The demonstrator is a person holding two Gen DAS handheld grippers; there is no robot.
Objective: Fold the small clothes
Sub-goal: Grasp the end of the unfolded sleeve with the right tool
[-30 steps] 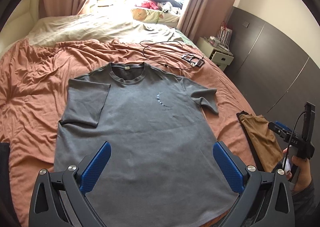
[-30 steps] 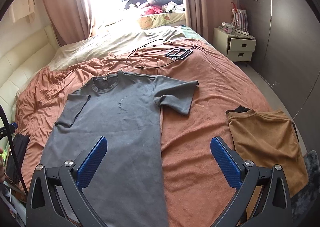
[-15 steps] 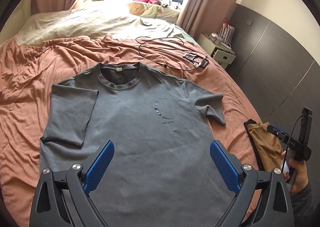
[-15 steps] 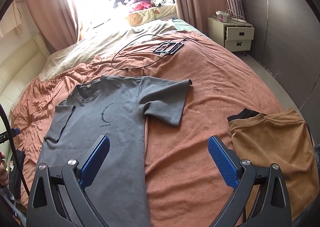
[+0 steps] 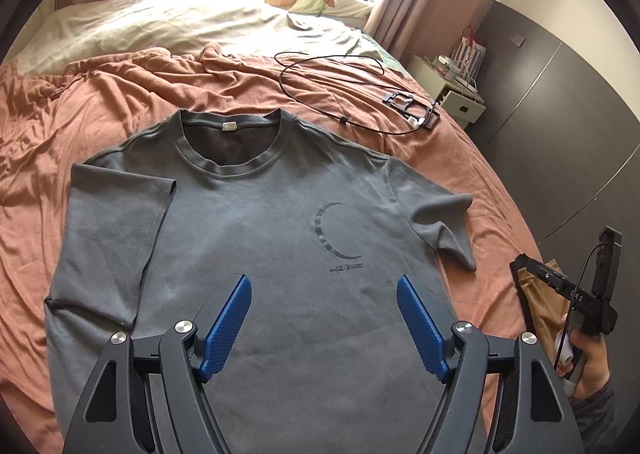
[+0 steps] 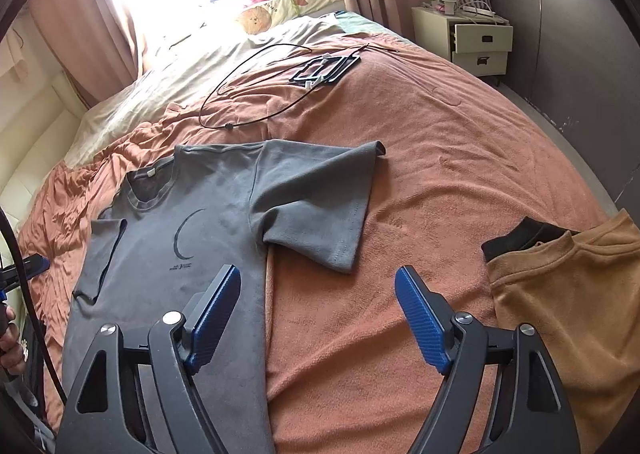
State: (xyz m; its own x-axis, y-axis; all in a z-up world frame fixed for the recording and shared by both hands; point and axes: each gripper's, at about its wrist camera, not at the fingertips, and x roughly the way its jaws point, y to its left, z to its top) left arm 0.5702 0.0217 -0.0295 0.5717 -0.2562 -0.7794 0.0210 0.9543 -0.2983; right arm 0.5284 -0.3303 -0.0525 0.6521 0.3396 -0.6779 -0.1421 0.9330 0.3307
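Bed (image 5: 472,157) under rust sheet, grey tee (image 5: 256,254) flat, face up, collar far; left gripper (image 5: 324,294) over its chest, jaws closing, nothing between them. Right view: right gripper (image 6: 318,286) straddles tee's (image 6: 192,254) side seam, jaws closing, empty; brown garment (image 6: 572,294) lies apart, right.

Two tools (image 5: 324,318) (image 6: 318,312), one grey T-shirt (image 5: 260,254), one brown garment (image 6: 568,294).

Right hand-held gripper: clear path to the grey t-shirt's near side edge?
Probably yes. The right hand-held gripper, jaws closing with nothing gripped, straddles the grey cotton t-shirt edge; only bare terracotta bedspread alongside.
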